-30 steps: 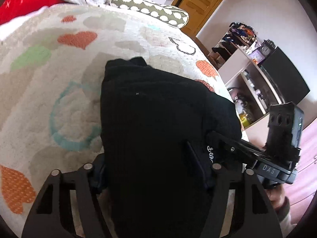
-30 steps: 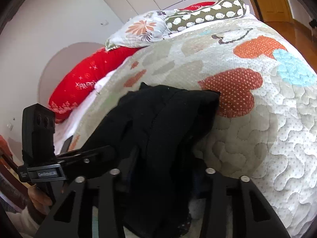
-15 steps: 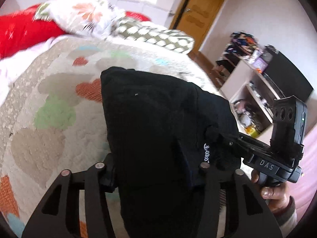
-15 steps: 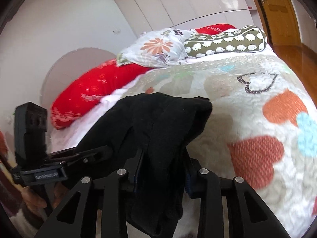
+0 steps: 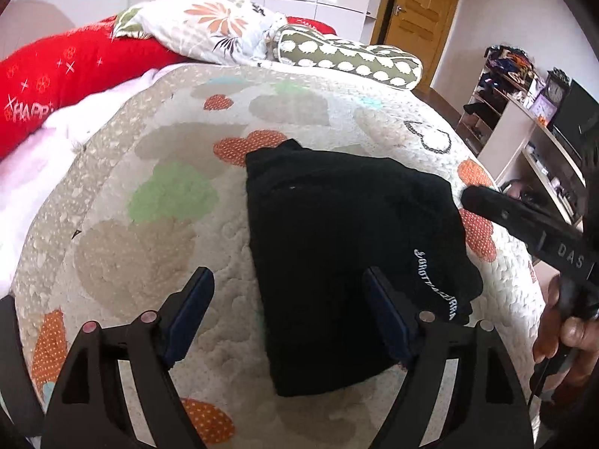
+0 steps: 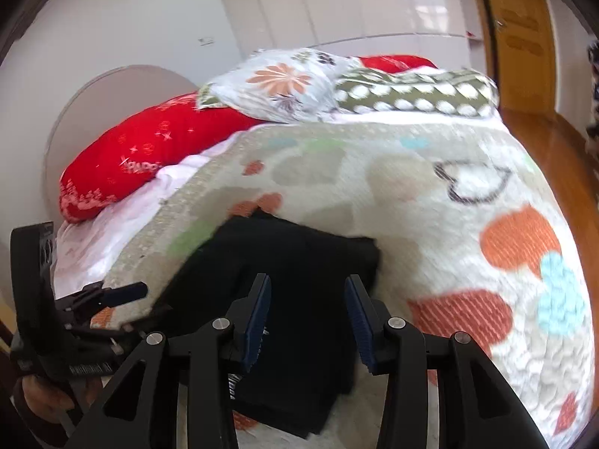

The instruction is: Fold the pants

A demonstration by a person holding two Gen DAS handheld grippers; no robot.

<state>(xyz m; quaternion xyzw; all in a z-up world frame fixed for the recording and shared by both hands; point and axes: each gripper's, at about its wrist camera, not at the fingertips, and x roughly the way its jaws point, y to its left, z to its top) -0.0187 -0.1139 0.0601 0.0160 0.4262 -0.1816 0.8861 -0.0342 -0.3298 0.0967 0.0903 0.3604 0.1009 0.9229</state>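
Note:
The black pants (image 5: 348, 243) lie as a folded bundle on the heart-patterned quilt (image 5: 149, 243), white lettering along the right edge. My left gripper (image 5: 290, 310) hovers over the near end, its jaws opening wide; the pants' left edge shows between them and no pad presses on it. In the right wrist view the pants (image 6: 299, 262) lie below my right gripper (image 6: 309, 318). Its jaws are opening a little, and the blue pads stand clear of the cloth. The right gripper's finger (image 5: 486, 205) reaches in from the right, held by a hand (image 5: 561, 329).
A red pillow (image 5: 75, 71), a floral pillow (image 5: 209, 33) and a green dotted bolster (image 5: 348, 60) lie at the head of the bed. A wooden door (image 5: 419, 18) and cluttered shelves (image 5: 524, 112) stand beyond the bed's right edge. The left gripper (image 6: 112, 292) shows at left.
Both grippers have let go of the pants and drawn back and up. The bundle, held lifted before, now rests on the quilt. The left jaws have spread much wider.

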